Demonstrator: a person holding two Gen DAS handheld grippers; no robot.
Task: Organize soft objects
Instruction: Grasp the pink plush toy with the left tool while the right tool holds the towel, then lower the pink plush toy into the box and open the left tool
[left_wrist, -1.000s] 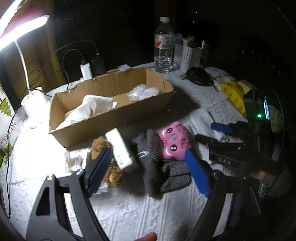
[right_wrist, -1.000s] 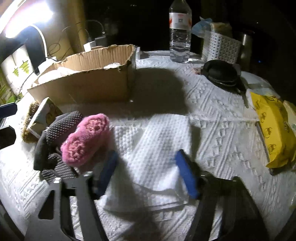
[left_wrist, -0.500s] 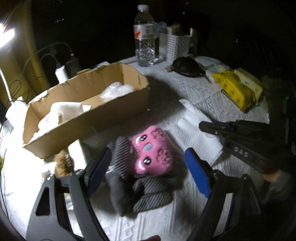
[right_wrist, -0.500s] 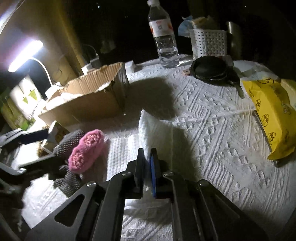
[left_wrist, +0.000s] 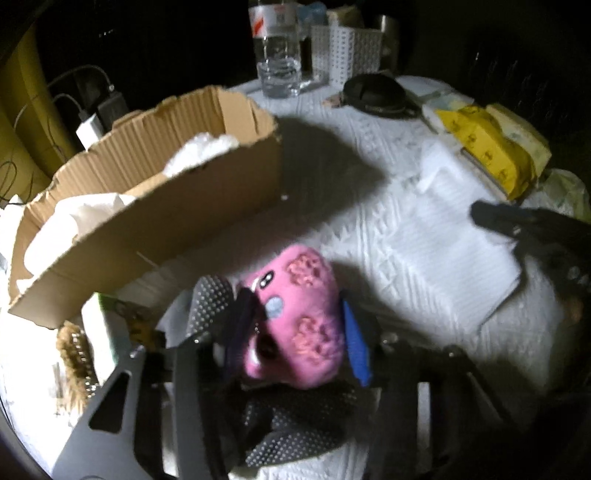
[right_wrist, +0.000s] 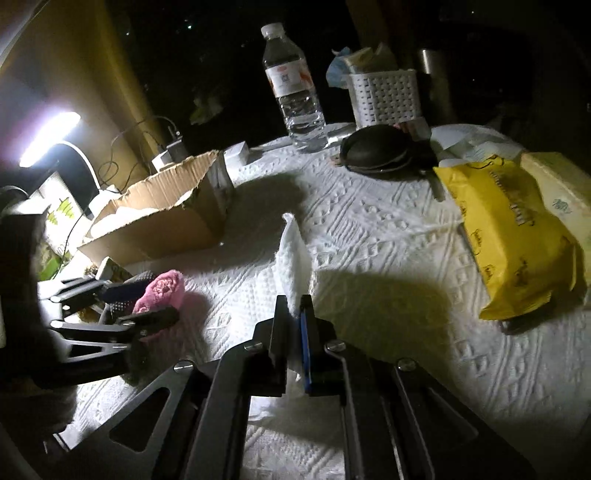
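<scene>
Tablecloth (right_wrist: 369, 229) below, left fingers (left_wrist: 354, 343) clamp pink plush (left_wrist: 299, 317), right pinch tissue (right_wrist: 291, 254).

Both views are dim with black backgrounds, lit mainly by 1 glaring desk lamp (right_wrist: 50, 137) at the upper left of the right wrist view, its bar blown out to white with a purple fringe. That light throws hard dark shadows across the white tablecloth (right_wrist: 388, 229), beside the cardboard box (left_wrist: 155, 218) and under the near gripper frames. The left wrist view is smeared by motion blur, worst on the pink plush (left_wrist: 299, 321), and both pictures bend and darken toward their fisheye edges.
</scene>
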